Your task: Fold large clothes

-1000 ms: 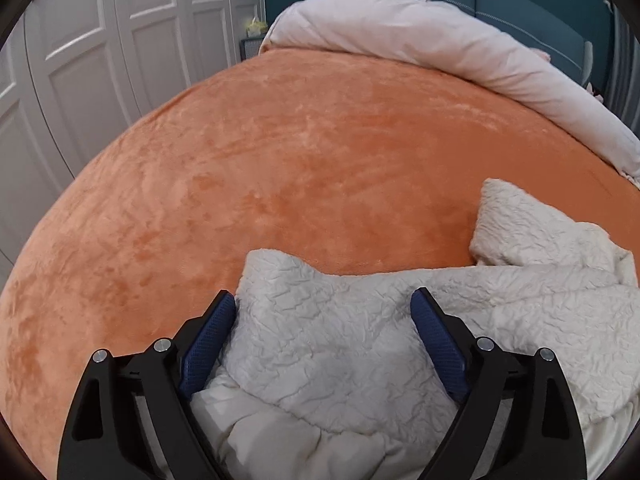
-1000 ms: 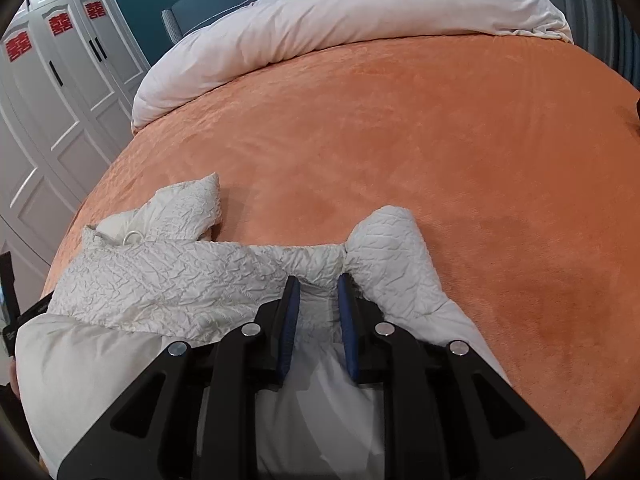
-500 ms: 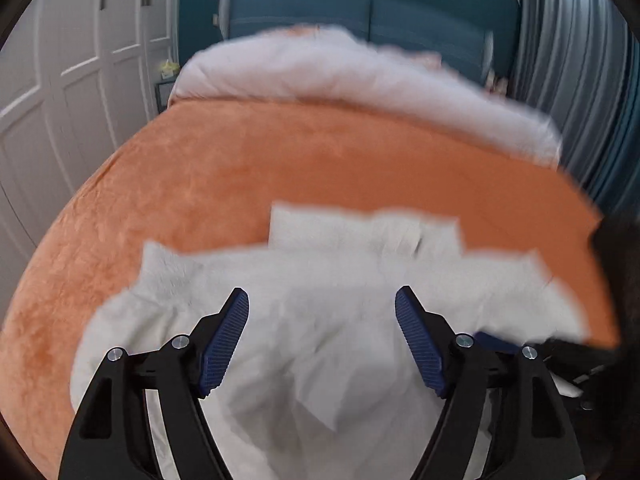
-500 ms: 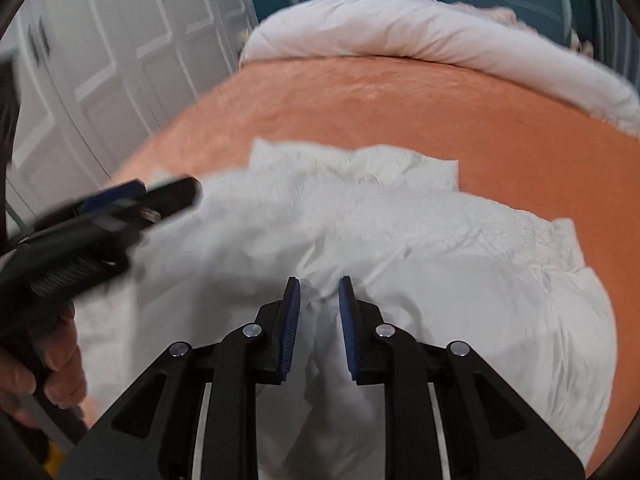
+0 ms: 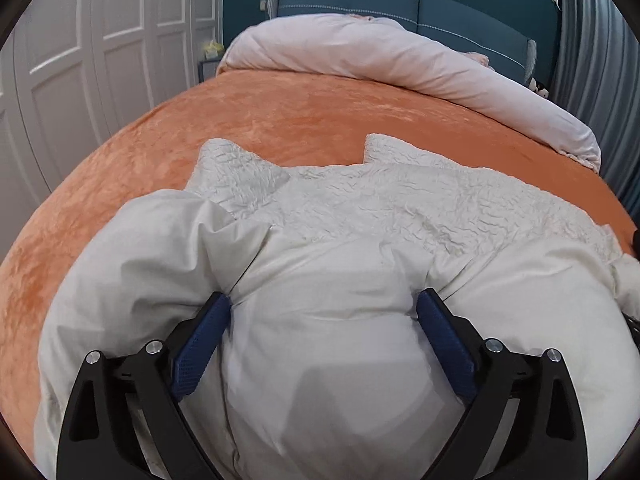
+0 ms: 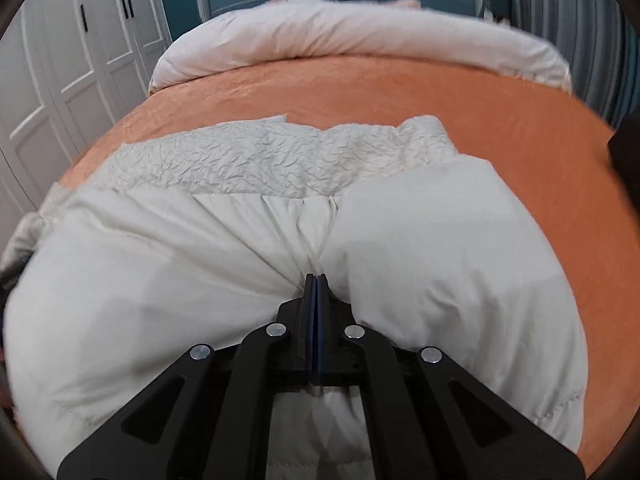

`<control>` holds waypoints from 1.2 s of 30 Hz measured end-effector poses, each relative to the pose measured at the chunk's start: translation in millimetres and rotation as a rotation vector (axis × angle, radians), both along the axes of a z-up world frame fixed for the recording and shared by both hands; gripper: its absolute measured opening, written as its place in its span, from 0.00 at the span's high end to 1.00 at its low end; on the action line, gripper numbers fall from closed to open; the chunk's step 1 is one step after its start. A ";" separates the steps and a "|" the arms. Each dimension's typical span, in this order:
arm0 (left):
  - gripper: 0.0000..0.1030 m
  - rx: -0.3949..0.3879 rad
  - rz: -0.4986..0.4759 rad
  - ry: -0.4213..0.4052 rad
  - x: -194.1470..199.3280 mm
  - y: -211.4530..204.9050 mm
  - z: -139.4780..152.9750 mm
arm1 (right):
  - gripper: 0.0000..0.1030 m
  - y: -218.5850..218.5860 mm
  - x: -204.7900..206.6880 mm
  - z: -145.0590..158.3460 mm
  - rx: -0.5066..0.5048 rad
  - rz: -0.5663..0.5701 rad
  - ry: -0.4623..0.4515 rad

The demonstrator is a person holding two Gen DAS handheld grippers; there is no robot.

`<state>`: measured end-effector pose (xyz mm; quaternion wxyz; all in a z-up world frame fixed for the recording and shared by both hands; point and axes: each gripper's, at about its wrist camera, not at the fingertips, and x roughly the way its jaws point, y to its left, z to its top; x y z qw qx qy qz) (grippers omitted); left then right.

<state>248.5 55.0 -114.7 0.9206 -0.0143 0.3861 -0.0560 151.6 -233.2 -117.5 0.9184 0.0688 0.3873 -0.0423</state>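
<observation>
- Right hand-held gripper [image 6: 316, 280] pinches the white coat [image 6: 400, 248] tight.
- Left hand-held gripper [image 5: 324, 308] is wide open around a puffy fold.
- Coat looks half folded on the bed [image 5: 320, 112]; more folds left.

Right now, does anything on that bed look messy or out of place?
Only the white garment: it lies bunched on the orange bedspread, its fabric puckered where the right gripper pinches it. The left gripper straddles a puffed fold.
</observation>
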 end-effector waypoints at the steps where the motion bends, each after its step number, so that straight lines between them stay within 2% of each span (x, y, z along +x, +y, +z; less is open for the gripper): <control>1: 0.07 -0.007 -0.002 0.000 2.3 2.2 -1.2 | 1.00 -2.0 -1.1 -2.1 0.009 -0.002 -0.014; 4: 0.06 -0.015 -0.004 0.004 4.1 3.1 -3.8 | 1.00 -10.2 1.5 -2.3 0.054 0.001 -0.024; 6: 0.06 -0.007 0.001 0.002 1.6 2.2 -1.2 | 1.00 -13.7 3.4 2.6 0.048 -0.001 -0.007; 7: 0.07 0.001 0.007 0.002 0.3 2.5 2.3 | 1.00 -12.2 3.3 11.6 0.027 -0.018 0.007; 8: 0.08 0.008 0.014 0.003 -1.4 2.1 5.8 | 0.95 -10.1 4.9 24.1 0.023 -0.040 0.015; 9: 0.09 0.009 0.025 0.009 -4.6 3.1 11.1 | 0.95 -3.0 3.2 43.7 0.085 -0.043 -0.017; 10: 0.11 0.003 0.036 0.016 -7.6 4.2 16.6 | 0.95 7.6 1.4 65.8 0.153 -0.021 -0.067; 12: 0.12 -0.020 0.073 0.016 -15.4 8.1 29.0 | 0.93 39.6 12.8 96.4 0.147 0.028 -0.113; 14: 0.12 -0.035 0.099 0.019 -21.4 11.1 38.2 | 0.84 66.9 29.4 107.6 0.149 0.083 -0.118; 17: 0.12 -0.043 0.117 0.033 -28.5 18.0 51.0 | 0.82 101.7 61.1 92.0 0.159 0.100 -0.077; 20: 0.12 -0.005 0.118 0.038 -35.0 25.3 58.4 | 0.83 113.2 80.3 46.1 0.155 0.063 0.022; 21: 0.12 0.008 0.120 0.047 -37.1 29.2 58.9 | 0.83 113.4 78.7 31.3 0.155 0.061 0.011; 26: 0.13 -0.030 0.149 0.103 -44.3 52.7 48.8 | 0.84 108.1 74.2 15.2 0.193 0.062 -0.029; 29: 0.13 -0.116 0.212 0.096 -58.5 78.0 51.8 | 0.84 108.8 78.0 10.3 0.188 0.068 -0.028; 32: 0.13 -0.165 0.262 0.096 -71.4 101.1 58.6 | 0.84 108.9 84.0 13.7 0.192 0.074 -0.007; 35: 0.13 -0.205 0.293 0.122 -90.0 133.0 63.5 | 0.83 111.4 78.4 38.9 0.167 0.069 0.039; 36: 0.13 -0.212 0.297 0.129 -94.4 142.2 63.3 | 0.80 113.2 62.6 57.6 0.167 0.099 0.040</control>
